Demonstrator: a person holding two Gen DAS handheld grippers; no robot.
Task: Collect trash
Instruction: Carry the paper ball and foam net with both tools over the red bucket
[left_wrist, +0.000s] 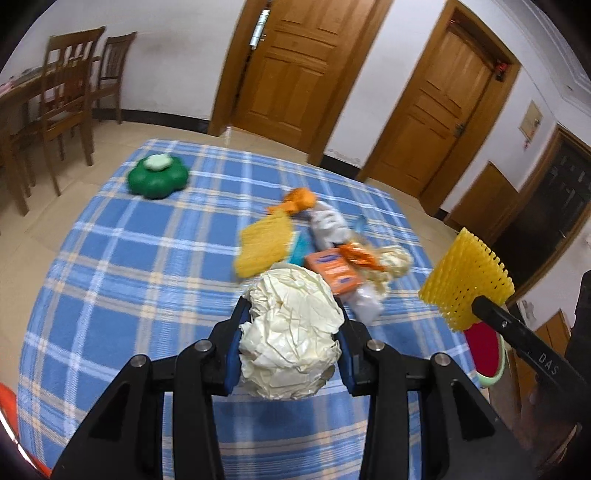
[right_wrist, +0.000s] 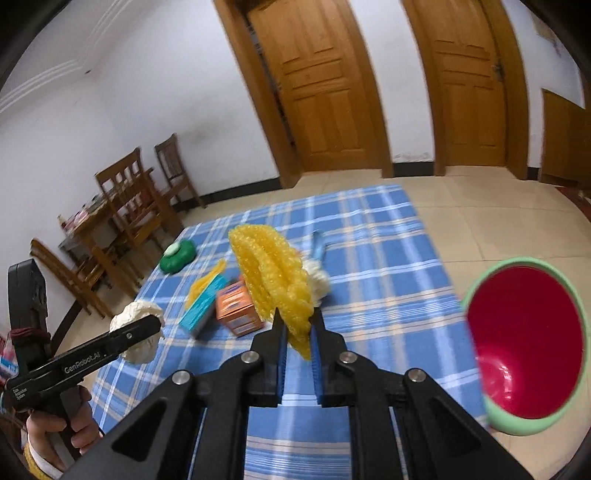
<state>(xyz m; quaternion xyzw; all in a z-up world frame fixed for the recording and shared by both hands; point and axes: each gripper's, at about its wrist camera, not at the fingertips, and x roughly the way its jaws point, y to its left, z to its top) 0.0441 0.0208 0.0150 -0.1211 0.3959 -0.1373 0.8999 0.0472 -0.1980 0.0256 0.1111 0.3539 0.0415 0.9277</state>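
Observation:
My left gripper (left_wrist: 291, 325) is shut on a crumpled cream paper ball (left_wrist: 291, 332), held above the blue plaid tablecloth (left_wrist: 129, 258). It also shows in the right wrist view (right_wrist: 138, 334). My right gripper (right_wrist: 298, 328) is shut on a yellow foam fruit net (right_wrist: 273, 284), raised above the table; this net also shows in the left wrist view (left_wrist: 467, 280). A pile of trash lies mid-table: a second yellow net (left_wrist: 264, 245), an orange box (left_wrist: 334, 271), orange wrappers (left_wrist: 299, 199) and white plastic (left_wrist: 328, 223). A red bin with a green rim (right_wrist: 524, 347) stands at the table's right edge.
A green flower-shaped dish with a pale soap (left_wrist: 157, 177) sits at the far left of the table. Wooden chairs (left_wrist: 68, 92) and a wooden table stand left by the wall. Two wooden doors (left_wrist: 295, 62) are behind. Tiled floor surrounds the table.

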